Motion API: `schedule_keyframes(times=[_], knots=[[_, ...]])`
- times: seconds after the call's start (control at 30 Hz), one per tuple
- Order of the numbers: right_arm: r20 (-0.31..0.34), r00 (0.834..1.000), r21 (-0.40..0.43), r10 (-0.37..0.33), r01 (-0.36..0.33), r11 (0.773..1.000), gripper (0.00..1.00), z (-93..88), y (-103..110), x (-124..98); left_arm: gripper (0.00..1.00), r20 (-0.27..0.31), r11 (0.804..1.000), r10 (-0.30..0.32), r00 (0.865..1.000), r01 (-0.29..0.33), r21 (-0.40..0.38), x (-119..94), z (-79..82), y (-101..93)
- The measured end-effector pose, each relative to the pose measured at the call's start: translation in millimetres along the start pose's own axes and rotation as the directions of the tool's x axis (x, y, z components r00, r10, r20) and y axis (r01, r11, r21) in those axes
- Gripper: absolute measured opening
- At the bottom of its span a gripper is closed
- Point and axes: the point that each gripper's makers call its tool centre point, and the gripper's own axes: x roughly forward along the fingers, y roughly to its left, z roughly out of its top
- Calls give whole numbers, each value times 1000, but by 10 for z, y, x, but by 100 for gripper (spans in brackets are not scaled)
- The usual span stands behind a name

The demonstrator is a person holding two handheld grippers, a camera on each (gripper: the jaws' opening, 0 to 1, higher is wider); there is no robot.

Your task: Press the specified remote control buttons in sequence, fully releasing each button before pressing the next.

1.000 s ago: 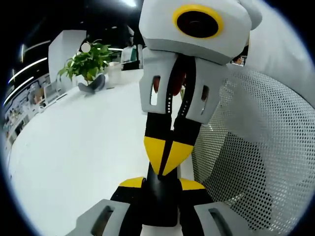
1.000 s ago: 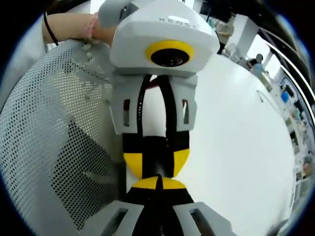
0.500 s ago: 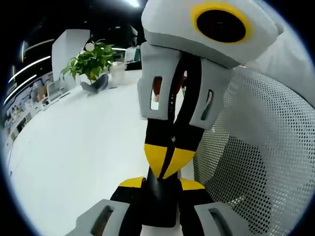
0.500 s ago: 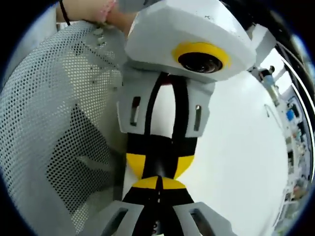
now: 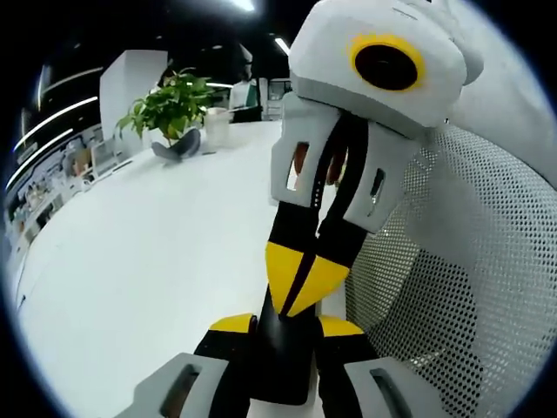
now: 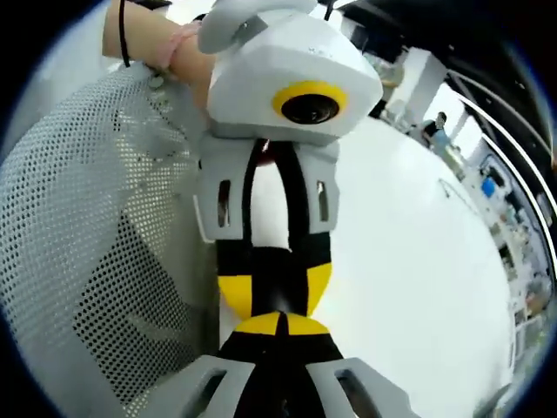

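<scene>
Shifted slightly rightward in the left gripper view since half a second ago, the right gripper has its jaws pressed together, tips down on the one black remote control. The left gripper pinches that remote between its two jaws. Beside them stands one white mesh chair back; beyond, one white table carries one potted plant.

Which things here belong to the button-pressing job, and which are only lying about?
For the job:
- black remote, held between the left gripper's jaws
- right gripper, jaws shut, tip at the remote

Lying about:
- potted plant
- white cup
- mesh chair
- white table, only the surface beneath
</scene>
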Motion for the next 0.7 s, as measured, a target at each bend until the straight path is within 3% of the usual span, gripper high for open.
schedule_keyframes(times=[0.17,0.43,0.7], knots=[[14,1000,13,26,-26,1000,0,19,-9,5,26,-21,1000,6,1000,-6,-8,6,6,1],[34,999,105,26,-30,994,0,28,-16,3,26,-27,1000,20,999,-20,-7,6,3,-2],[36,997,102,63,-67,993,4,25,51,-23,26,-21,1000,13,1000,-14,-6,3,2,-2]])
